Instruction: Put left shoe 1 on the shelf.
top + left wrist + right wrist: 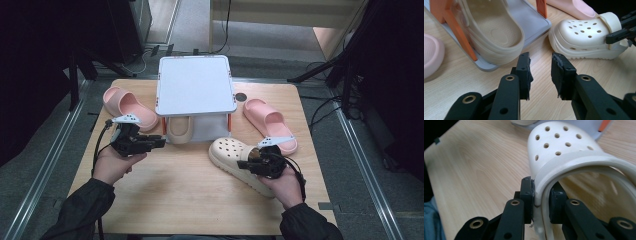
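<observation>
A cream clog (227,152) with holes in its toe lies on the wooden table, right of centre. My right gripper (252,159) is shut on the clog's side wall where the heel strap joins; in the right gripper view the pads (527,192) pinch that rim of the clog (559,147). My left gripper (150,142) hovers at the left, jaws pointing right and open with nothing between them (540,72). Ahead of it are a beige clog (496,30) on a rack's grey base and the cream clog (584,35).
A small rack with a white top (195,85) and orange legs stands at the table's back centre, the beige clog (179,129) under it. One pink slipper (127,107) lies left of the rack, another (270,122) lies right of it. Bare table (175,190) lies in front.
</observation>
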Available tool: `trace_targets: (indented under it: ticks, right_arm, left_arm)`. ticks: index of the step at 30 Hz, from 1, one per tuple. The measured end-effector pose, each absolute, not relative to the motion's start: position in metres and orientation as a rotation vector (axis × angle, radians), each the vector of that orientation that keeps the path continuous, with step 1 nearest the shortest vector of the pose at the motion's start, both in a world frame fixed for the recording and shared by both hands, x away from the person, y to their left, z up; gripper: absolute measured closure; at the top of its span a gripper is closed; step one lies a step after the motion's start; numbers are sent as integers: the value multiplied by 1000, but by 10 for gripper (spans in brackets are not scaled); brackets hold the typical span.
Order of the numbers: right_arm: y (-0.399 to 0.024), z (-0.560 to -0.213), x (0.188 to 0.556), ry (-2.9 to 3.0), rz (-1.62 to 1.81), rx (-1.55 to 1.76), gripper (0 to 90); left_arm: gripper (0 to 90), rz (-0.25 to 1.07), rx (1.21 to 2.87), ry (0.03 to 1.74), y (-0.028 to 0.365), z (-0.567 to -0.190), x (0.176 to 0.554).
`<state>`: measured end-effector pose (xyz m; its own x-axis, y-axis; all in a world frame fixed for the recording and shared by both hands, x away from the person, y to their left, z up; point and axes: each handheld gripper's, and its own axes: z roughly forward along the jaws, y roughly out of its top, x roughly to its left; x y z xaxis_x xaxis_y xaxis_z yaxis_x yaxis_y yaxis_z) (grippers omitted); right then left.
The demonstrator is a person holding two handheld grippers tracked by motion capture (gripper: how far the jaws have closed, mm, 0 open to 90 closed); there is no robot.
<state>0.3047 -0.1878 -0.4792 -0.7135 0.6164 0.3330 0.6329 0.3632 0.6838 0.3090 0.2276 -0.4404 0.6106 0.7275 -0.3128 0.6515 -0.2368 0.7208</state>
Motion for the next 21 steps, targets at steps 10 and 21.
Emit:
trace_targets:
  ticks: [10,21]
  right_arm:
    - [-155,-471,298,-2562,-1334,-1055,779]
    - [-111,-473,300,-2617,-1282,-903,777]
  left_arm:
    - [714,111,1937,1102,228,-442,297]
    - [747,126,1922,1141,236,-445,278]
